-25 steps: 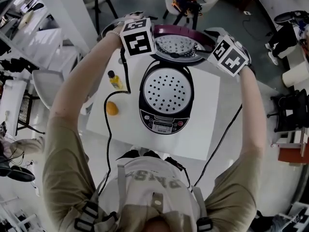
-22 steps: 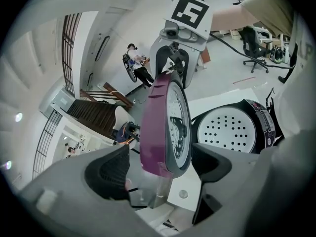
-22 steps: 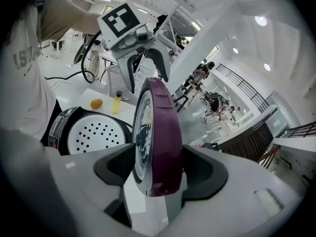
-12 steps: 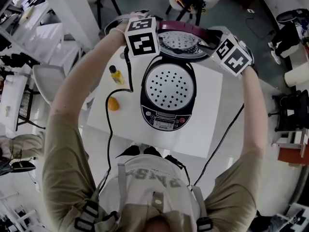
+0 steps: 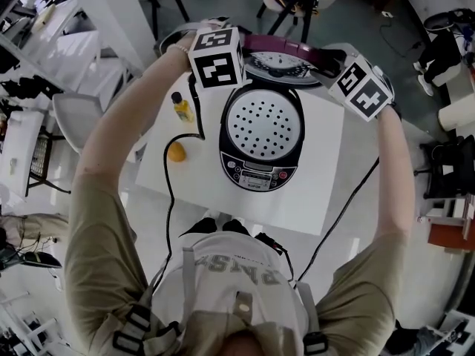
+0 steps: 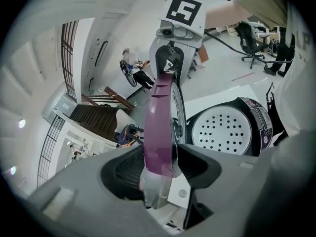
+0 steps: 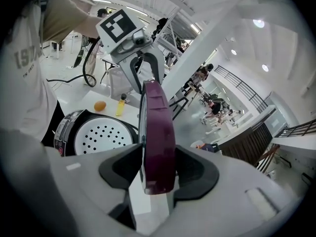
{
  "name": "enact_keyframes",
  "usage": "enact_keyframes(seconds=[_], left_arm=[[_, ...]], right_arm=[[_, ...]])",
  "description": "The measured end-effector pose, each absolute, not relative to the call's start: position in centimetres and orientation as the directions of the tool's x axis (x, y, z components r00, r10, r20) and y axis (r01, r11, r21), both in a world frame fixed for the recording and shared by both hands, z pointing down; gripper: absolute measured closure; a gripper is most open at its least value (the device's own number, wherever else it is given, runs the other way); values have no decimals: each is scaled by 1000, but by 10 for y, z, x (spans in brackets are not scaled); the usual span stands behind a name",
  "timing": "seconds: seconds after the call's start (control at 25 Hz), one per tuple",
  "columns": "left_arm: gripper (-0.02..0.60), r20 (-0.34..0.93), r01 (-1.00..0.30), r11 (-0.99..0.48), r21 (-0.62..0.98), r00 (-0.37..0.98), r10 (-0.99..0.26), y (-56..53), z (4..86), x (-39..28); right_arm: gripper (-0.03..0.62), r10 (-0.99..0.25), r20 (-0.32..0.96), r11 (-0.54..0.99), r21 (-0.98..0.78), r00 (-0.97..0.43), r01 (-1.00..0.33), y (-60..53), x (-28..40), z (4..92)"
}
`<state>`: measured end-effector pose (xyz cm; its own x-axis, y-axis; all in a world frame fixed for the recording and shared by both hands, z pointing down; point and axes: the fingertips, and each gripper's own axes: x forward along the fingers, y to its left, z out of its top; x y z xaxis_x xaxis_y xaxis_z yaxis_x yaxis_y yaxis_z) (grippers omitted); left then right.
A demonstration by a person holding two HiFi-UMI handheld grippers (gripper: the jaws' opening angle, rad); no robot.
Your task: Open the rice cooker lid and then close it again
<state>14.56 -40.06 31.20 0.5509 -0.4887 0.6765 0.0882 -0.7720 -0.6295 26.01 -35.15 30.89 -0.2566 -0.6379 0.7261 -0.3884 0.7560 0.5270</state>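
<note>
along the left gripper (image 6: 160, 164): closing, at about half spread, on the purple rim of the lid (image 6: 162, 117), both pads seemingly pressed to its faces, nothing else held. lid upright and edge-on, rice cooker (image 6: 261, 122) open to the right with its perforated plate (image 6: 222, 132) showing, right gripper (image 6: 168, 69) clamped at the rim's far end

along the right gripper: much the same from the other side, closing to roughly half spread, rim pinched between the pads. cooker body low on the left, with a small yellow bottle (image 7: 121, 105) and an orange fruit (image 7: 100, 105) beyond it

from the head view: cooker in the middle of the white table (image 5: 312, 191), lid raised behind it and leaning back, gripped at its left and right ends. bottle and fruit off to the left, a black cable (image 5: 169, 199) trailing over the table just beside them. opening done, by the look of it, and the closing swing probably next

likely trouble in bringing it down: uneven pull from the two hands, twisting the lid on its hinge; a shallow hold on a smooth rim, hence a slip and a slam; too much forward push, dragging the whole cooker towards the near edge; the cable sweeping the bottle over; too light a press at the end, leaving the latch uncaught
</note>
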Motion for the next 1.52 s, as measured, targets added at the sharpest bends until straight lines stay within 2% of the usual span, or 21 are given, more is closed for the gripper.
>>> enact_keyframes(seconds=[0.72,0.92,1.0,1.08,1.52], left_arm=[[353,726,172,-792,-586,546,-418,-324,343,123],[333,750,203,-805,-557,539,-383,-305,354,117],[277,775,233,-820,-524,529,-345,-293,362,114],[244,792,256,-828,-499,522,-316,-283,369,111],[242,823,295,-845,-446,505,-259,-252,395,103]], right_arm=[[396,-583,771,803,499,-256,-326,-277,239,336],[391,-556,789,822,476,-262,-312,-260,234,344],[378,-529,804,840,450,-272,-304,-250,231,350],[335,-501,818,856,422,-283,-297,-239,228,356],[319,-442,844,890,368,-304,-270,-204,217,384]])
